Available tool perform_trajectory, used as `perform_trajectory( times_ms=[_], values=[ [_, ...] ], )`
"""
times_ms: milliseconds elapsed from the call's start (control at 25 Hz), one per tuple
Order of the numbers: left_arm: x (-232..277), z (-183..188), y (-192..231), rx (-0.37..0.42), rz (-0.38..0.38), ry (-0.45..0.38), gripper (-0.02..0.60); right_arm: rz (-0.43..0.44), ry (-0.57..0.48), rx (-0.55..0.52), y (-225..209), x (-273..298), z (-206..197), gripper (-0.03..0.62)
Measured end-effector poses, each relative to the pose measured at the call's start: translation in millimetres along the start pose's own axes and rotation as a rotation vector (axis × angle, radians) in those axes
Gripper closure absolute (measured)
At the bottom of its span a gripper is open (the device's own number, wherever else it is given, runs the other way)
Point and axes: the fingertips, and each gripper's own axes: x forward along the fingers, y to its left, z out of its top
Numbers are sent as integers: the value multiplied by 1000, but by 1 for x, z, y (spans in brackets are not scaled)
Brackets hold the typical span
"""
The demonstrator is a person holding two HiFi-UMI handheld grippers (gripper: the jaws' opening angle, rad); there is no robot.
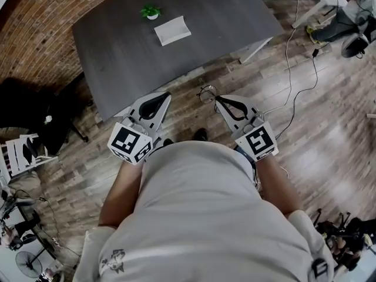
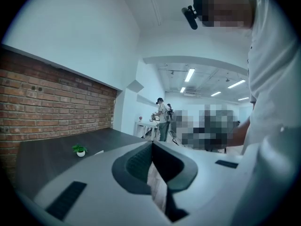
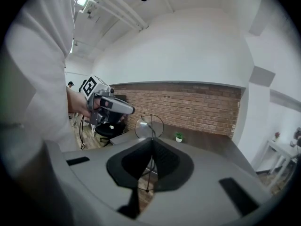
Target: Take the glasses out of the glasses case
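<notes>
The person's big pale shirt (image 1: 200, 204) hides a lot of the wooden floor (image 1: 317, 128) from above, and both arms are partly cut off behind it. The glasses case (image 1: 172, 30) looks like a small white slab far off on the table. I cannot tell if it is open or closed. The glasses (image 1: 206, 93) look thin and tiny from above. Only one round lens shows well, in the right gripper view.

A brick wall (image 1: 41, 34) runs along one side of the room. A dark grey table (image 1: 176, 69) stands near it. A little green plant (image 1: 151, 12) in a white pot sits just beside the case. Black cables (image 1: 294, 87) trail over the floor on the right.

The person stands near the table's front edge and holds both grippers out in front, tipped a little down. The left gripper (image 1: 166, 94) has its jaws pressed together with nothing between them. The right gripper (image 1: 216, 98) pinches the glasses by a thin wire part, and the lens sticks up past its tips. The glasses are up in the air, well apart from the case.
</notes>
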Motion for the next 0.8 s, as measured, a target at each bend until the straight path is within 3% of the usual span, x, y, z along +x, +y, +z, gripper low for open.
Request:
perform_trajectory(
  times_ms=[320,800],
  values=[
    [-71,0,-11,25,-30,-16,571,-13,-21,7,67,11,20,581],
    [-187,-19,8,10,-41,-61,571,-44,-31,10,166,45,54,580]
  ],
)
